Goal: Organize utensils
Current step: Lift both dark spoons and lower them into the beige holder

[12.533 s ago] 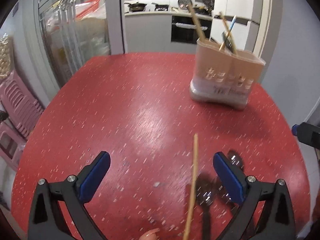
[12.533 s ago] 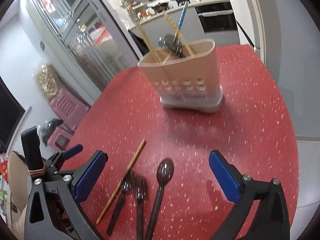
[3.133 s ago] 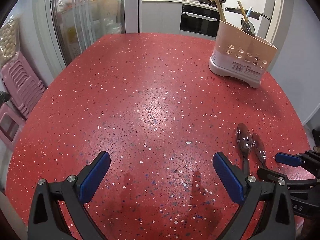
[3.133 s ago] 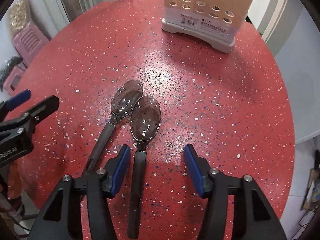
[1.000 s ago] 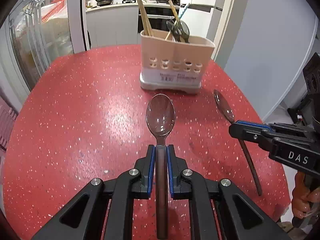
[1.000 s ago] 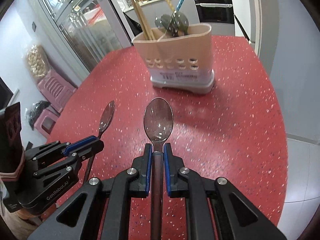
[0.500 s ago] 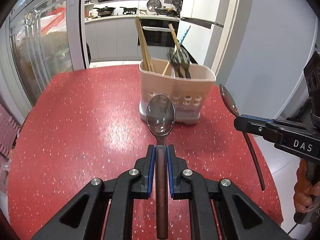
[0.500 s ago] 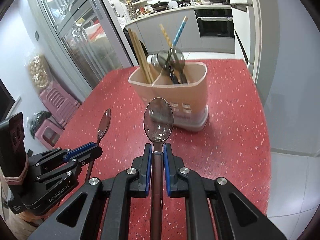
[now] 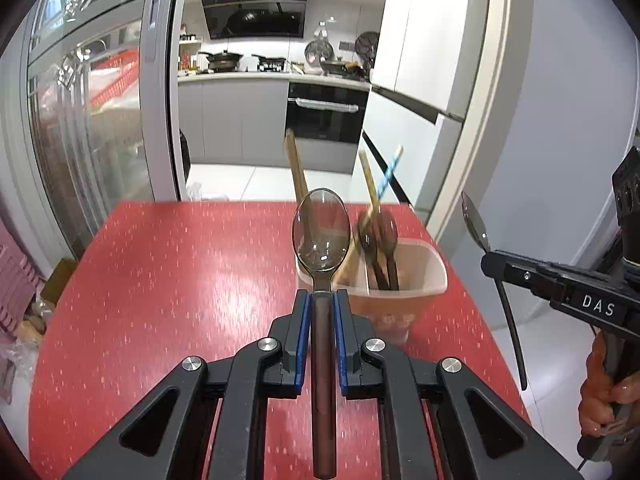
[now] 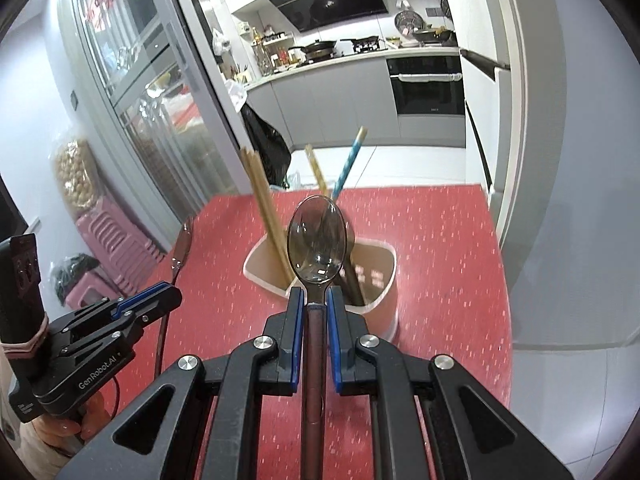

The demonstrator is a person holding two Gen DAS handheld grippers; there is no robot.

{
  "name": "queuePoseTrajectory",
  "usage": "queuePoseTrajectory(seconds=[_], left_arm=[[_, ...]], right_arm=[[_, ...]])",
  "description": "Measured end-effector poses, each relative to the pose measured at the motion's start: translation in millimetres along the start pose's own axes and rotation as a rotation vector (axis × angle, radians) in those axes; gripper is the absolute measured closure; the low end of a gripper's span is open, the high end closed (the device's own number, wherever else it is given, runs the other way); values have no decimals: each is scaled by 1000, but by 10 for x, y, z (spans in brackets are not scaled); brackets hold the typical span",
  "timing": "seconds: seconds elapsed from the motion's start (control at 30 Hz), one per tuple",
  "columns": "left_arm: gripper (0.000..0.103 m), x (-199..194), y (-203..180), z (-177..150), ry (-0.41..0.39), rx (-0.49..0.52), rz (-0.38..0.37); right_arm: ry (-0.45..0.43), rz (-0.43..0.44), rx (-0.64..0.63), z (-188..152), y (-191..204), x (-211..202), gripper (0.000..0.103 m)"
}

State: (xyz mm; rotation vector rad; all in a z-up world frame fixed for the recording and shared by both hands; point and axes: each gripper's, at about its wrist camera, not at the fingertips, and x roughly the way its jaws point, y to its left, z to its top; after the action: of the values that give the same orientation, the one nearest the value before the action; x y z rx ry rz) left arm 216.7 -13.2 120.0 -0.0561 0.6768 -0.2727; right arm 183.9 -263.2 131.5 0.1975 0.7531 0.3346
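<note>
Red speckled table (image 9: 168, 280) fills your left view: your left gripper (image 9: 320, 304) is clamped on a spoon (image 9: 320, 232), bowl forward, above the holder (image 9: 416, 276) just beyond. Right view: your right gripper (image 10: 312, 304) pinches another spoon (image 10: 316, 236) over the same holder (image 10: 380, 280). You're mid-delivery; next, I judge, tip each handle down into a free compartment.

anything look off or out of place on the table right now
Nothing stands out. The holder stands upright on the red table with chopsticks and spoons inside; nothing is spilled or visibly broken. Each gripper holds one spoon straight between its fingers.
</note>
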Motion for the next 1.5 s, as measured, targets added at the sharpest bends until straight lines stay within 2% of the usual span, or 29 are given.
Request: queuePoseTrajectory(seconds=[0.37, 0.57, 0.83, 1.2, 1.5], left_arm=[[66, 308, 105, 468, -95, -71, 7], [66, 576, 168, 576, -118, -127, 2], [66, 800, 104, 690, -169, -111, 28], [66, 969, 60, 483, -283, -105, 75], [66, 1061, -55, 270, -273, -39, 94]], right_arm=[[-94, 1, -7, 460, -74, 211, 91], [-165, -3, -30, 537, -90, 363, 91], [-219, -5, -74, 585, -74, 644, 91], [-328, -42, -132, 440, -46, 843, 91], [-329, -107, -197, 192, -43, 971, 91]])
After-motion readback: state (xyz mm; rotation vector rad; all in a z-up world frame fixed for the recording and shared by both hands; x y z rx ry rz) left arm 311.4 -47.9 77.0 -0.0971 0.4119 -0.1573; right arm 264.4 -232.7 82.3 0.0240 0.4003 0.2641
